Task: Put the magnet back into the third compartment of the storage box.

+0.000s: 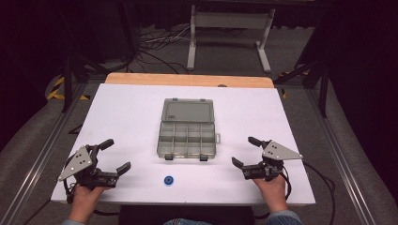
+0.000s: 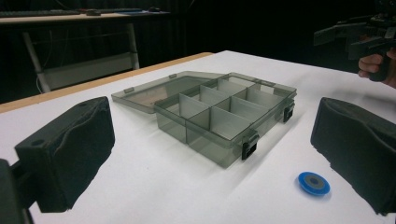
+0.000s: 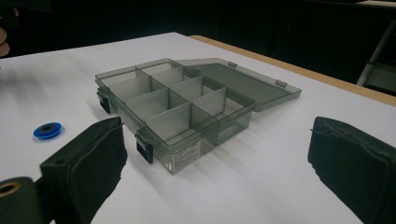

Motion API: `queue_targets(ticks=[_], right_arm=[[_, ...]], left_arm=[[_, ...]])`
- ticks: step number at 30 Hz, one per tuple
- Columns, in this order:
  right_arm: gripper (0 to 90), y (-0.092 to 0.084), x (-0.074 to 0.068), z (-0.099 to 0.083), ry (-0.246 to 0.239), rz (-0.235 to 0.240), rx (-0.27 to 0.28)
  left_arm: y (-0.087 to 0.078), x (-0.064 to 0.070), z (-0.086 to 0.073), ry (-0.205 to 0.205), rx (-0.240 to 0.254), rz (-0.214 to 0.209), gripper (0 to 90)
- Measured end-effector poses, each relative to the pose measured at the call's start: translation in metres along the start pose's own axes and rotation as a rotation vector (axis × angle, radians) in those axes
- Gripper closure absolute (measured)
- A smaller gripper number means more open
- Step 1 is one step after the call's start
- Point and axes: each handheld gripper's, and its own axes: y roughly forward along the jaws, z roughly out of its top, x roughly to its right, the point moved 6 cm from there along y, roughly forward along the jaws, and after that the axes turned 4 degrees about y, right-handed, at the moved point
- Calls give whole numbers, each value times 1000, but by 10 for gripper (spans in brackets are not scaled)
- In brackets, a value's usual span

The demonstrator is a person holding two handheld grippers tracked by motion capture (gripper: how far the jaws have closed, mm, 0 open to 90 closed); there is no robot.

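Note:
A grey see-through compartment box [image 1: 187,138] lies open in the middle of the white table, its lid [image 1: 188,110] flat behind it and its several compartments empty. A small blue ring [image 1: 168,180] lies near the front edge, in front of the box. My left gripper [image 1: 116,156] rests open at the front left with nothing between its jaws. My right gripper [image 1: 246,151] stands open at the front right, likewise with nothing in it. In the left gripper view the box [image 2: 224,116] and ring [image 2: 314,183] lie ahead. The right gripper view has the box [image 3: 175,109] ahead and the ring [image 3: 47,130] to the left.
The white tabletop [image 1: 131,117] has a wooden strip [image 1: 187,80] along its far edge. Beyond the table stand a white frame [image 1: 230,28] and loose cables on the floor. Metal rails run along both sides.

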Motion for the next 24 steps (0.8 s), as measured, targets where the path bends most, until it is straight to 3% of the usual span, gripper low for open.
queue_targets(ticks=[24], right_arm=[[48, 1, -5, 4, -22, 4, -5]], left_arm=[[-1, 0, 1, 3, 5, 2, 3]])
